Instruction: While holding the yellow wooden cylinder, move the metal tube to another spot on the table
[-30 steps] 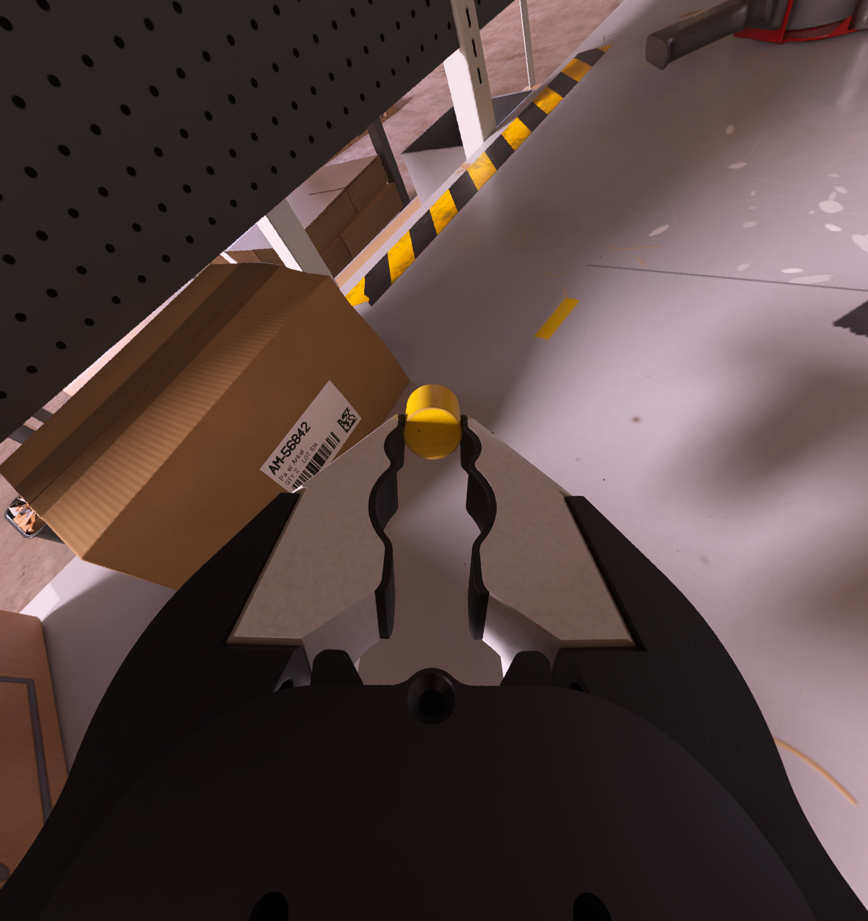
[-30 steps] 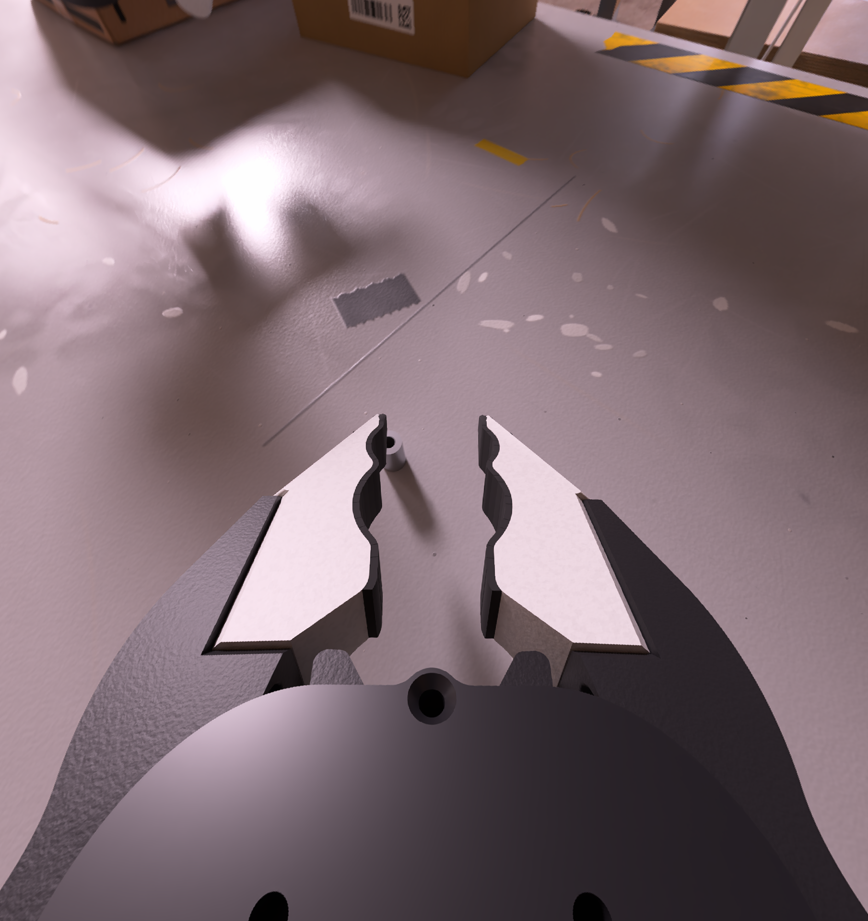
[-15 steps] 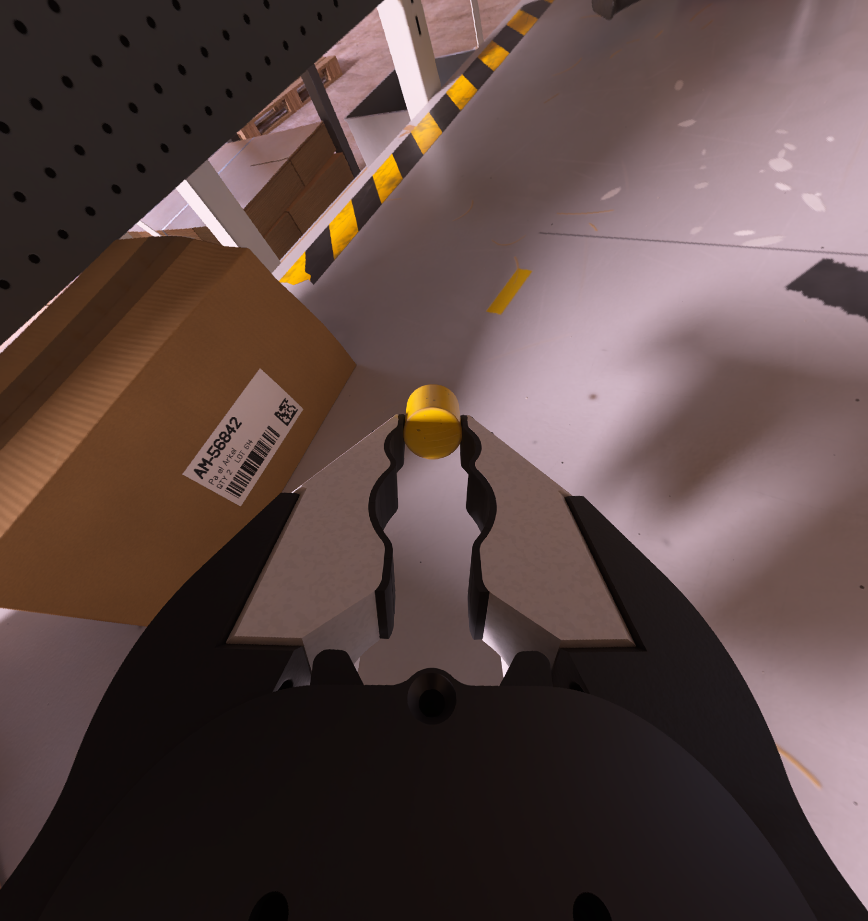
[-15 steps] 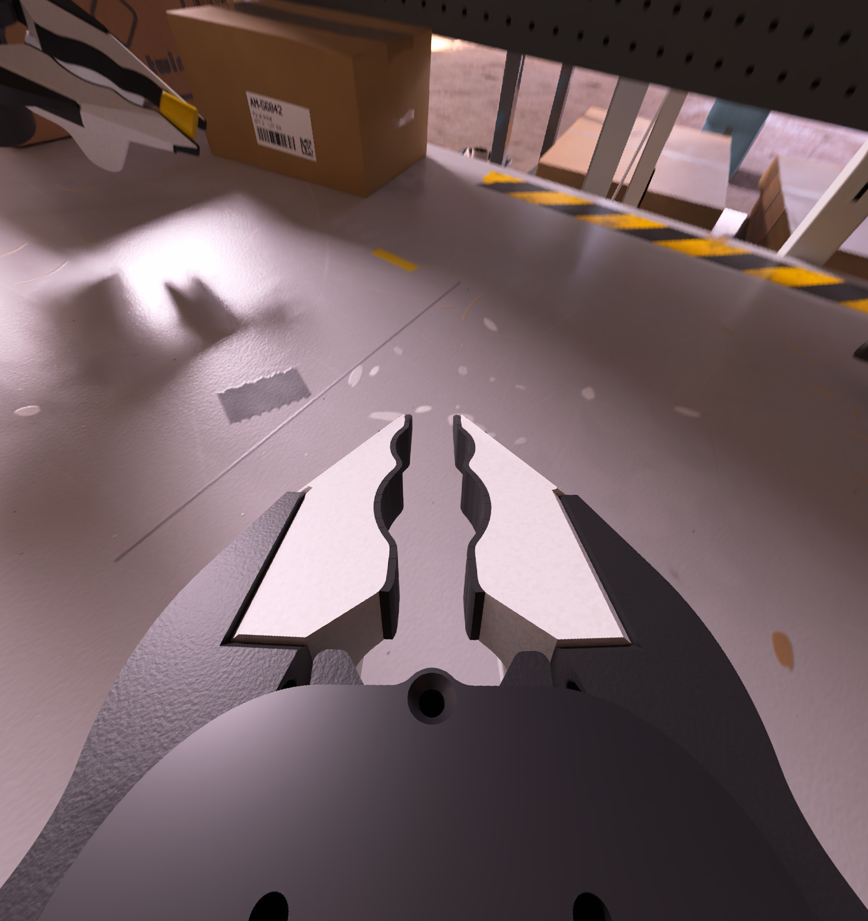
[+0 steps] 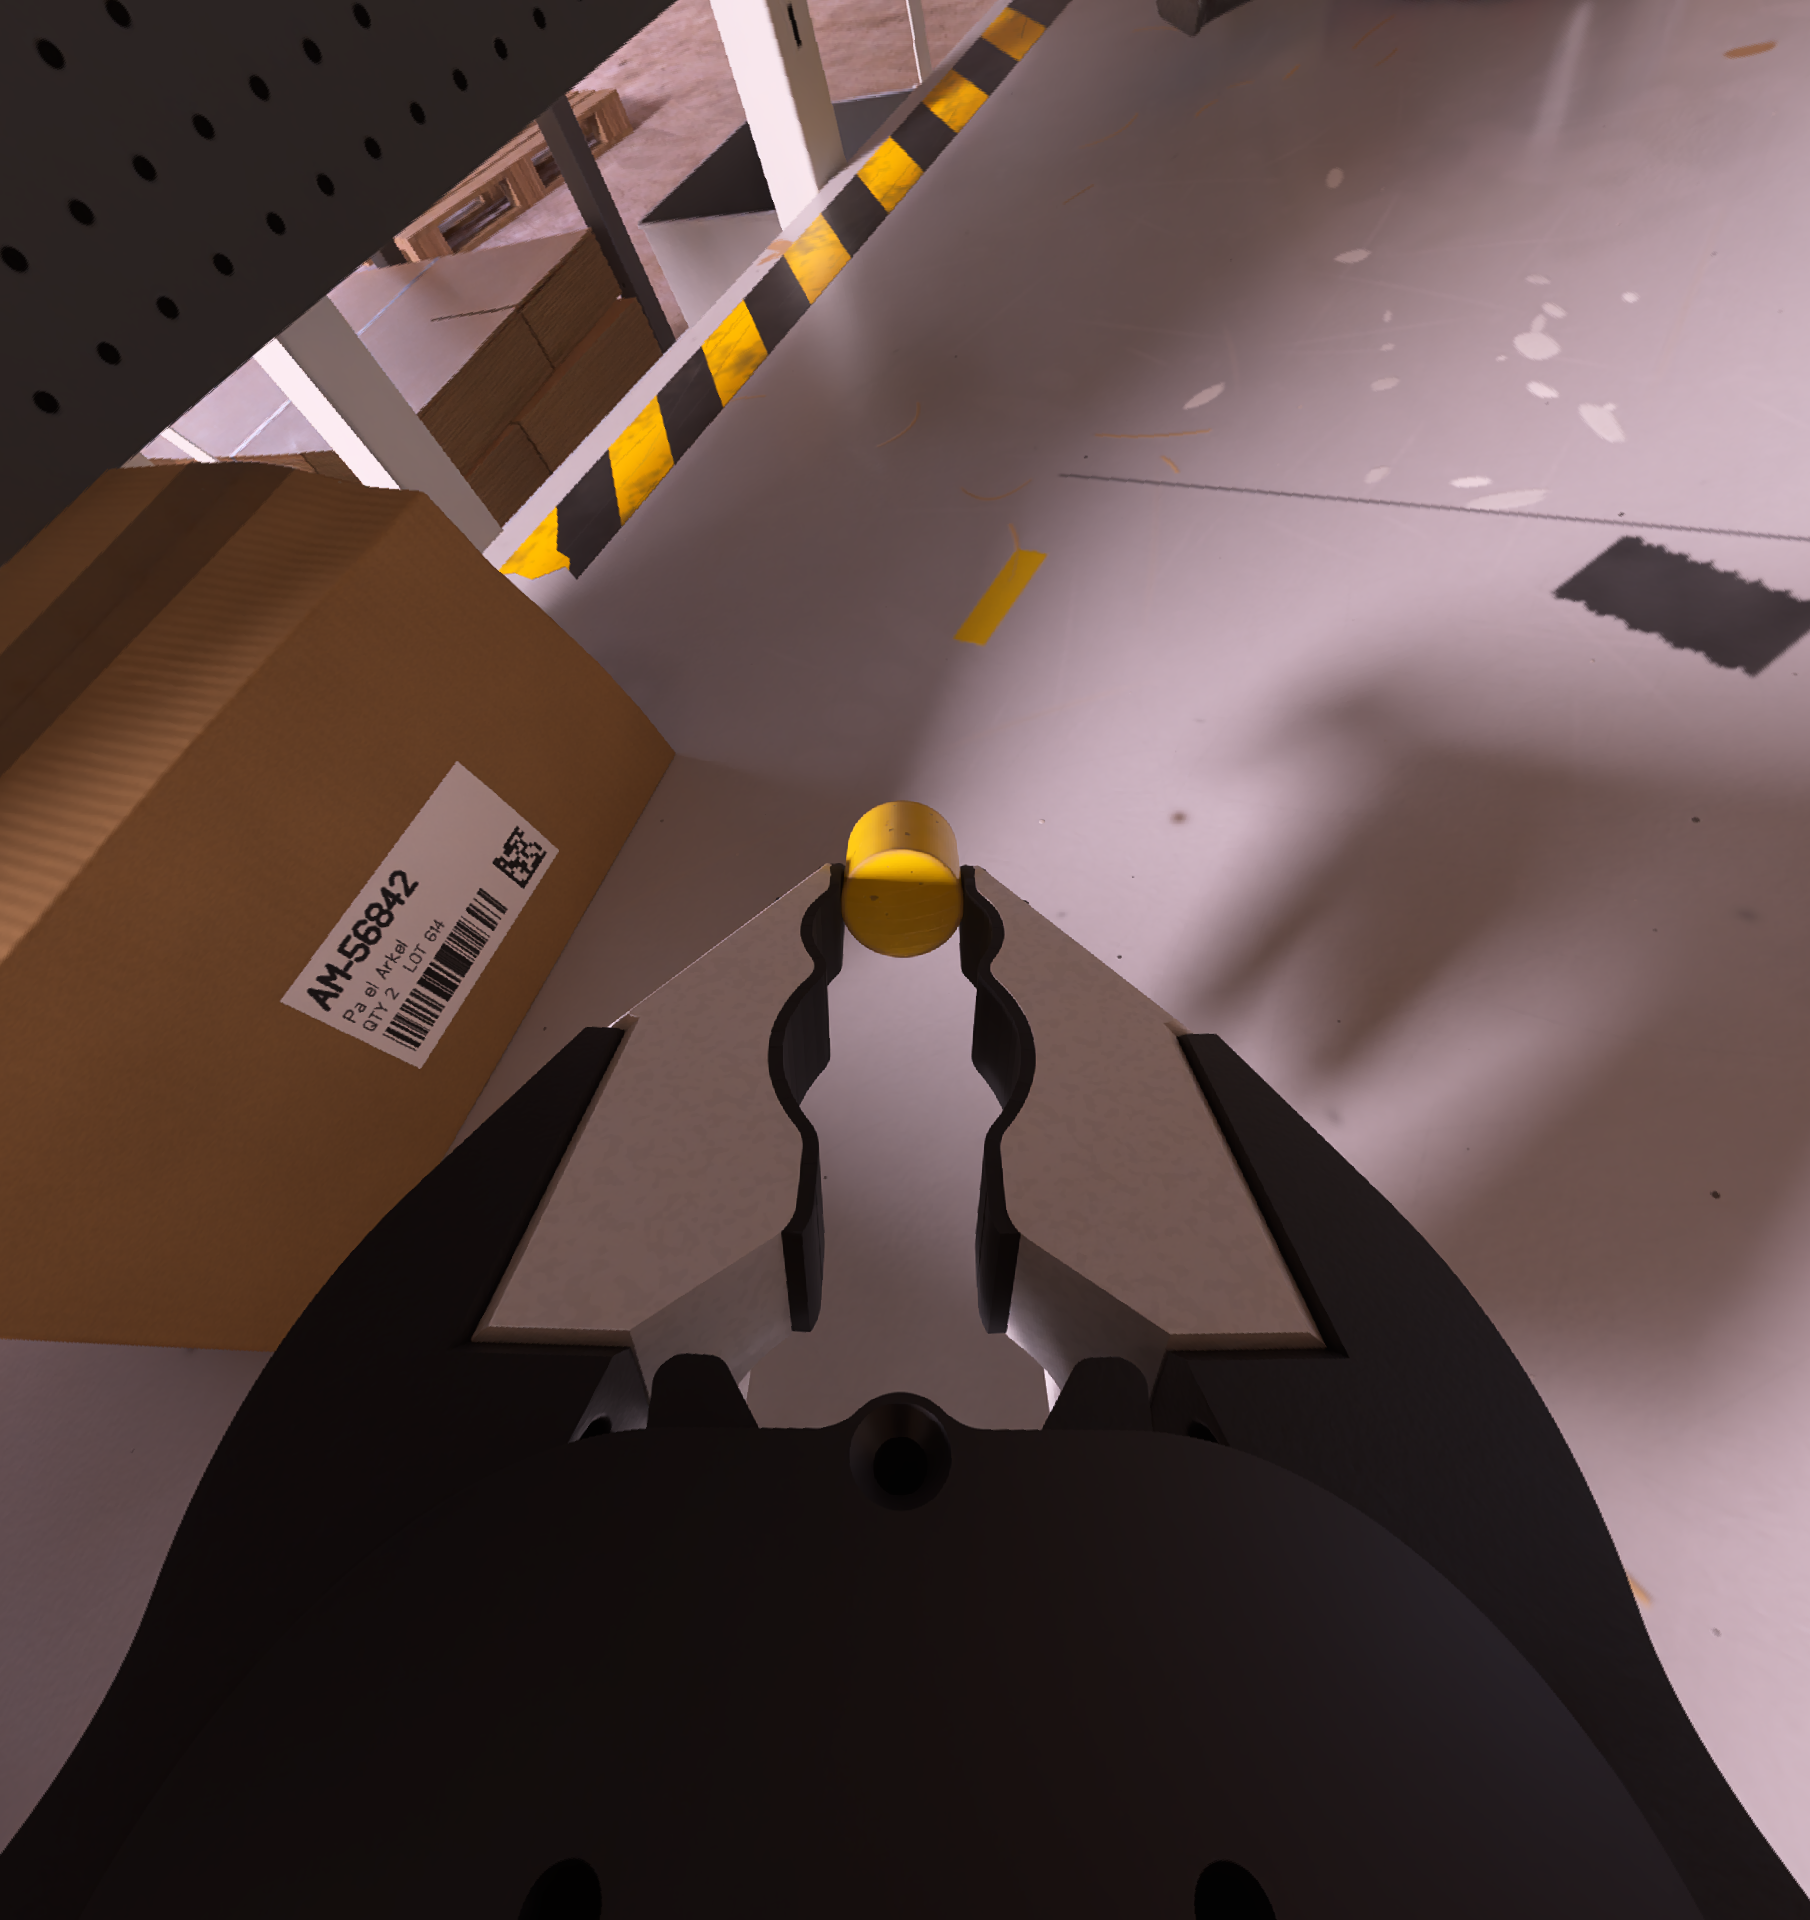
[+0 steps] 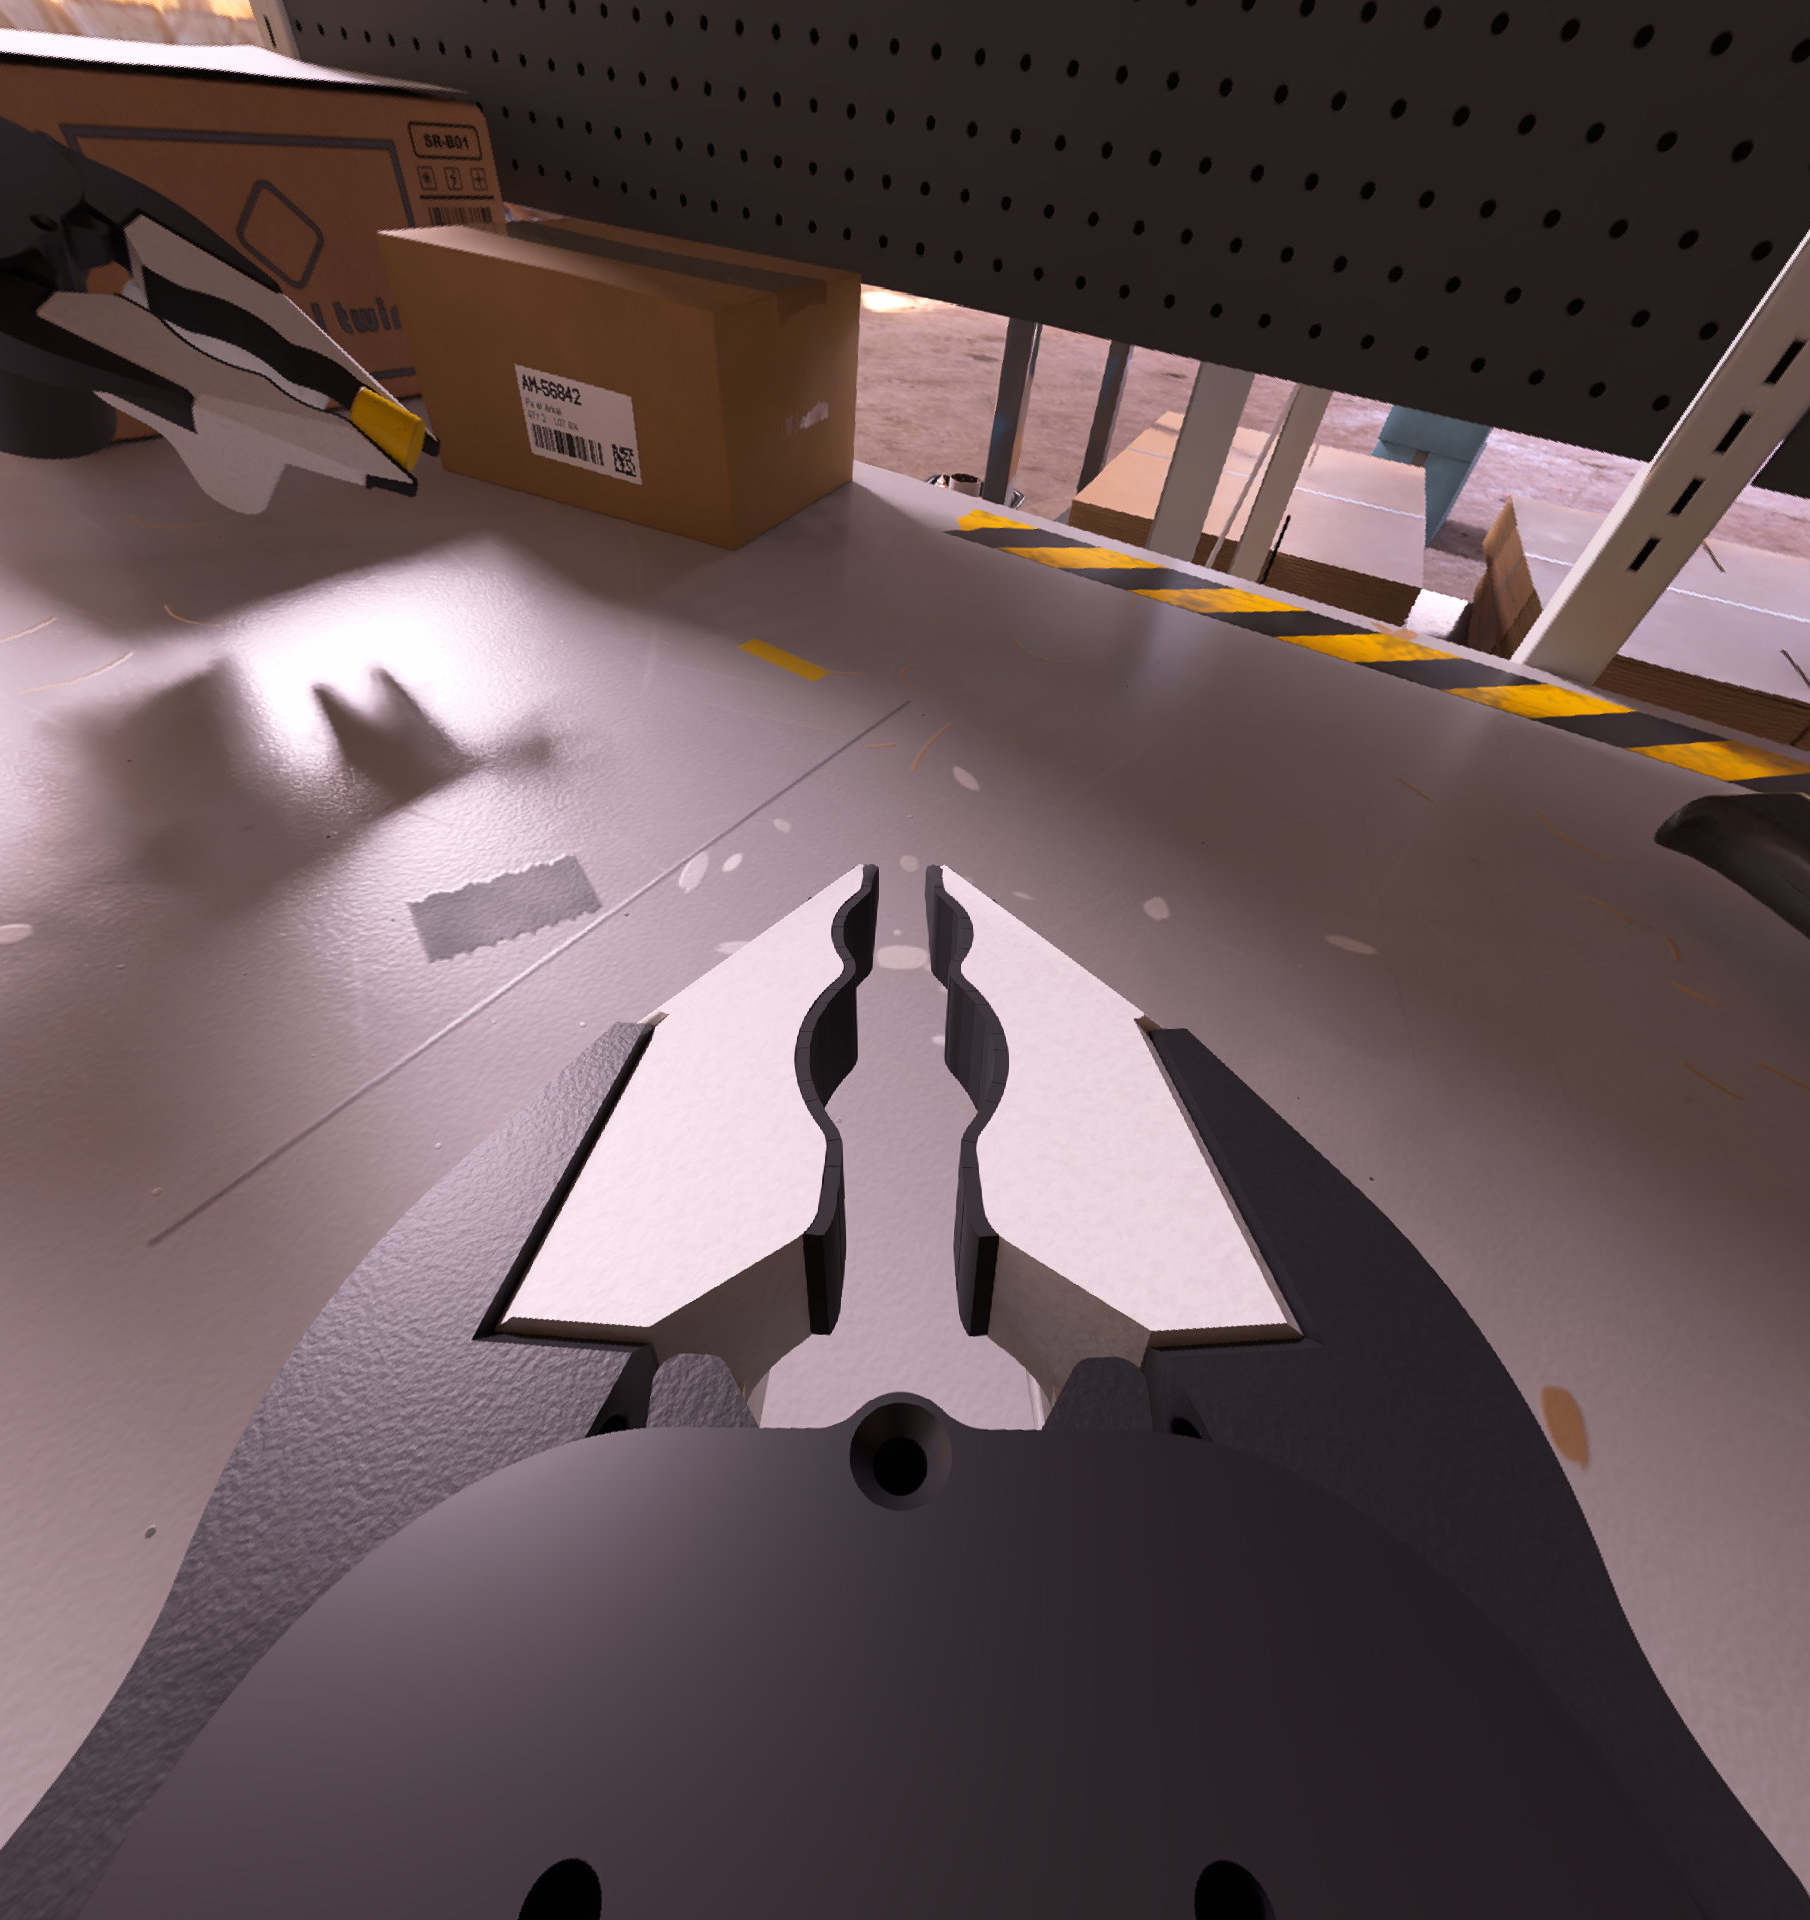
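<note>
Since a second ago: the right tongs [image 6: 902, 878] have narrowed from wide apart to a thin slit and tipped up off the worktop [image 6: 1296, 1039]; the tube that stood by their left fingertip is out of view. The box [image 5: 205, 935] has slid closer in the left view.
Left tongs [image 5: 901, 883]: clamped on the cylinder [image 5: 901, 894] at the very tips, held above the worktop just right of the box.
Right tongs: nearly together, nothing visible between them. Whether they grip anything, I cannot tell.
Tube: not visible in either view now. It could be pinched below the fingertips or left on the worktop; no way to say.
Handling, my read: small, stiff, smooth metal, light but slippery, apt to roll or tip. Best taken across its round wall at mid-height, seated in a notch of the pads rather than at the tips.
Cylinder: wood, light, some friction; the tip grip looks shallow, so easy on the jolts.
Landmarks: dark tape patch [image 6: 506, 904] sits left of the right tongs; the striped edge [image 6: 1400, 644] runs right of the box.
</note>
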Available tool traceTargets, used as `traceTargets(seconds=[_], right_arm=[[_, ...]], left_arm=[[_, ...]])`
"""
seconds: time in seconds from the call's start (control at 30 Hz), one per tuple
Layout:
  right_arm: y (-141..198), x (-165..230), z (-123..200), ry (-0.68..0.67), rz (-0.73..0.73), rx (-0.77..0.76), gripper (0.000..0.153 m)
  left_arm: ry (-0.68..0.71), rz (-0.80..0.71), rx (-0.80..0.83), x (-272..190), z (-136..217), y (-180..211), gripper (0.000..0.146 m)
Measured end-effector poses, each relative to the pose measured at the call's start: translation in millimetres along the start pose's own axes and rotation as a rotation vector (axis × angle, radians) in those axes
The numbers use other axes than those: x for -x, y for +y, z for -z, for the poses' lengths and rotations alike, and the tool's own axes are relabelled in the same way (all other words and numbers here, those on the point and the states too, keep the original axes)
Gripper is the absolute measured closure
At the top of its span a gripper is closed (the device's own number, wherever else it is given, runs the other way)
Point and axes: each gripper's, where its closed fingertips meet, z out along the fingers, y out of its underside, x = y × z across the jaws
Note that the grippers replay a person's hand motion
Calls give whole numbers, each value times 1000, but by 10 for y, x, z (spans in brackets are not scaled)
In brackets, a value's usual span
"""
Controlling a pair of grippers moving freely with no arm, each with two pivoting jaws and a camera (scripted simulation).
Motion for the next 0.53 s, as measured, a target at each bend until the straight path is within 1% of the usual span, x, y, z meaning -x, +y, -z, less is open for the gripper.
traceTargets(seconds=[0.33, 0.53], right_arm=[[6, -24, -14, -4, -17, 6, 144], [15, -18, -21, -10, -19, 15, 144]], left_arm=[[-57, -11, 6, 128, 21, 7, 125], [-65, -17, 11, 136, 15, 13, 125]])
